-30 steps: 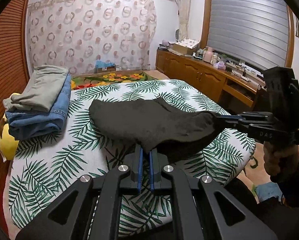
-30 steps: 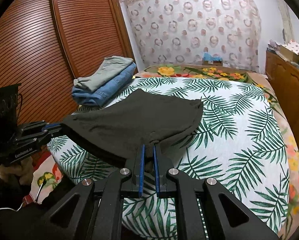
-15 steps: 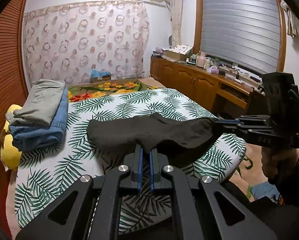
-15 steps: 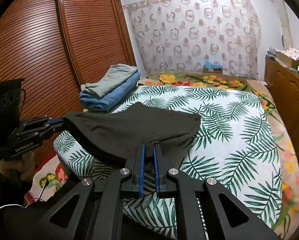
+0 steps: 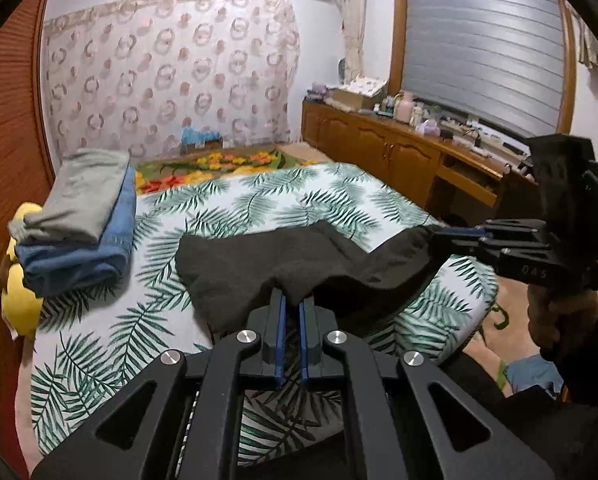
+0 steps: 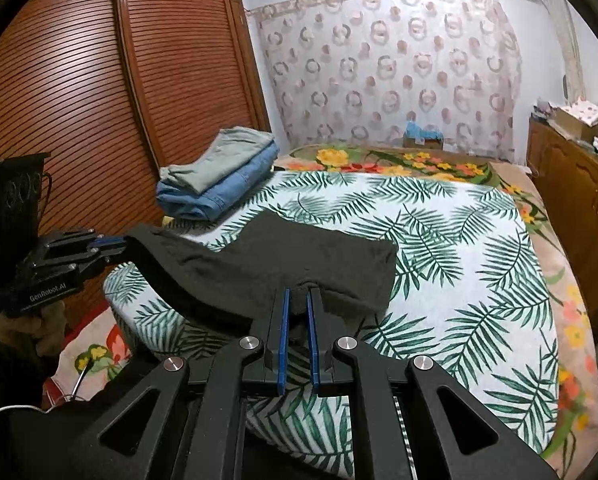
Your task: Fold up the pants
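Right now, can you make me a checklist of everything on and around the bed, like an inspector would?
Surface: bed with a palm-leaf sheet; a floral cover shows at its far end.
Job's things: dark pants, near edge lifted, far part lying on the sheet.
Clutter: stack of folded grey pants on blue jeans; yellow cushion under the stack.
Grippers: left gripper and right gripper, each shut on the pants' near edge, one at either end.
Cables: thin white cord low beside the person's left hand.
Surroundings: slatted wooden wardrobe, ring-pattern curtain, wooden sideboard with small items, shuttered window.
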`<action>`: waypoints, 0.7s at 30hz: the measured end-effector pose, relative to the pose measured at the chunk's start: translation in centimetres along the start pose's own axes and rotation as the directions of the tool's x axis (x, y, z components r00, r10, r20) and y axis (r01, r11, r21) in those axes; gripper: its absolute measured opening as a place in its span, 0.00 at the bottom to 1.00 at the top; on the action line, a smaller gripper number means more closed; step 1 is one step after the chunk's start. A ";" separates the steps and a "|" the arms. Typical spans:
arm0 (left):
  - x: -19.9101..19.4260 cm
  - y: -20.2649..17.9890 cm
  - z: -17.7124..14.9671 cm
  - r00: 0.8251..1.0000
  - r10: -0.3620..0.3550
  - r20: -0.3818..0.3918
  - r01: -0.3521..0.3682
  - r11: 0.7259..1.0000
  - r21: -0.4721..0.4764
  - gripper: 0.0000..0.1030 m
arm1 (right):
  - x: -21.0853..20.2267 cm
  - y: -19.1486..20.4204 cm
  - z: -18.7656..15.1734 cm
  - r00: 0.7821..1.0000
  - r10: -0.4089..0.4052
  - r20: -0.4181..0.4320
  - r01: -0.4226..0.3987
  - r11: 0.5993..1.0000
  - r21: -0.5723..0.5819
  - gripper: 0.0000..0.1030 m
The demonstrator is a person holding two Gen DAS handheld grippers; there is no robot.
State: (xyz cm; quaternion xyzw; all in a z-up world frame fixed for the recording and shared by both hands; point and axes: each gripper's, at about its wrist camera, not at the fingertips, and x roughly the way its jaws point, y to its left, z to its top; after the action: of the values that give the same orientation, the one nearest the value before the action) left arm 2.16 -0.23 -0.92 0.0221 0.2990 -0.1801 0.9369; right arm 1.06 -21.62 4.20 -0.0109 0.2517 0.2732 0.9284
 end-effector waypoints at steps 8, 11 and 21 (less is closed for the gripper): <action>2.3 1.5 0.5 1.000 0.010 -0.004 -0.011 0.999 -0.031 0.06 | 3.7 -0.7 1.6 1.000 -0.026 -0.002 0.026 1.000 0.014 0.08; 3.0 2.2 1.6 1.000 0.024 0.012 -0.023 0.999 -0.037 0.06 | 5.0 -1.1 2.4 0.999 -0.032 0.002 0.032 0.999 0.026 0.08; 5.3 4.0 4.5 0.998 0.056 0.036 -0.055 0.998 -0.043 0.06 | 8.5 -2.3 5.2 0.999 -0.048 0.026 0.047 0.998 0.035 0.08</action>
State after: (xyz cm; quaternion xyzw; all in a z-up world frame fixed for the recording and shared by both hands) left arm 10.08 1.12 -0.46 0.0071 0.2846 -0.1480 0.9471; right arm 10.80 -18.49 4.47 0.0027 0.2437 0.2469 0.9379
